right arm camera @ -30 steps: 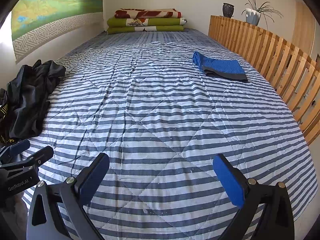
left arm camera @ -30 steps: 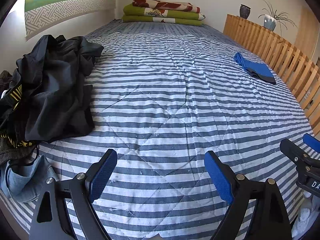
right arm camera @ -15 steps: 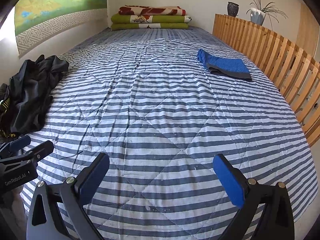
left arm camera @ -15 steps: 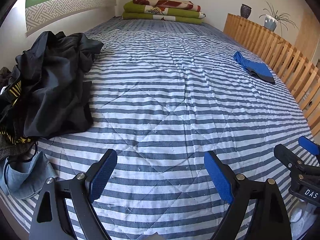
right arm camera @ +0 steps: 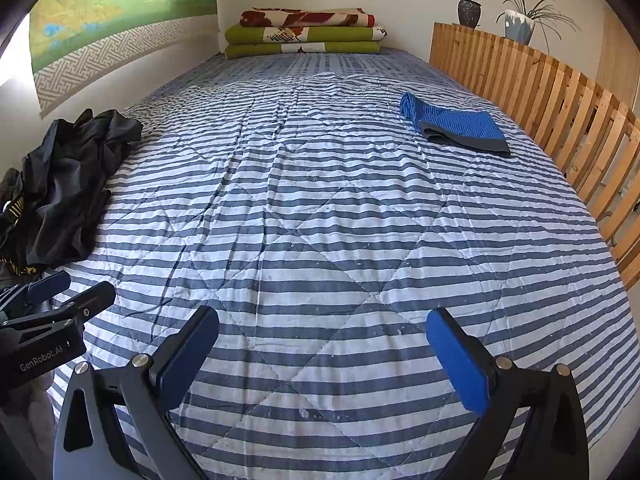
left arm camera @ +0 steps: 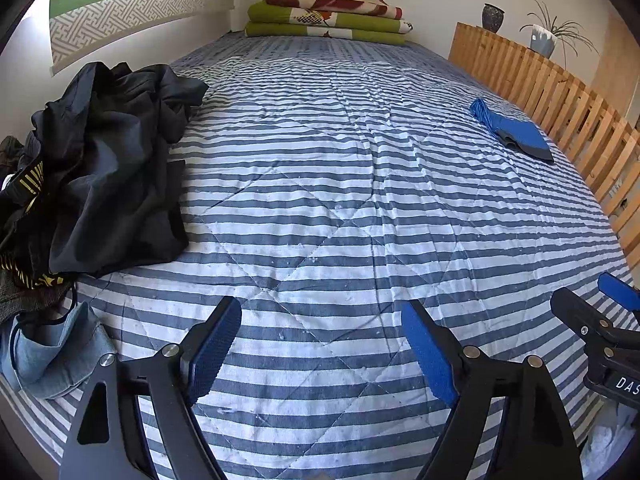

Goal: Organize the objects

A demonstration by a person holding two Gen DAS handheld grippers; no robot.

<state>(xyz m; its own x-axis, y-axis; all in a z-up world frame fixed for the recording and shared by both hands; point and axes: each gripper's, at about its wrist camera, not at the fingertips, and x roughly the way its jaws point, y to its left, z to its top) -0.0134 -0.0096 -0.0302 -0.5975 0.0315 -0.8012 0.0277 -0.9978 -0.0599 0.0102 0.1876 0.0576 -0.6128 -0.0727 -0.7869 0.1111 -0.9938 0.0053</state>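
Two tools fill the bottom of the frames: the left tool (left arm camera: 320, 344), its jaws closing on nothing, and the right tool (right arm camera: 322, 354), spread wide and empty, above a striped bed (right arm camera: 320, 216). Dark crumpled clothes (left arm camera: 108, 168) lie left; a folded blue garment (right arm camera: 454, 126) sits upper right.

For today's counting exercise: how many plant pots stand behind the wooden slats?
2: a dark pot, and right of it a pale pot holding a plant. Others may be hidden.
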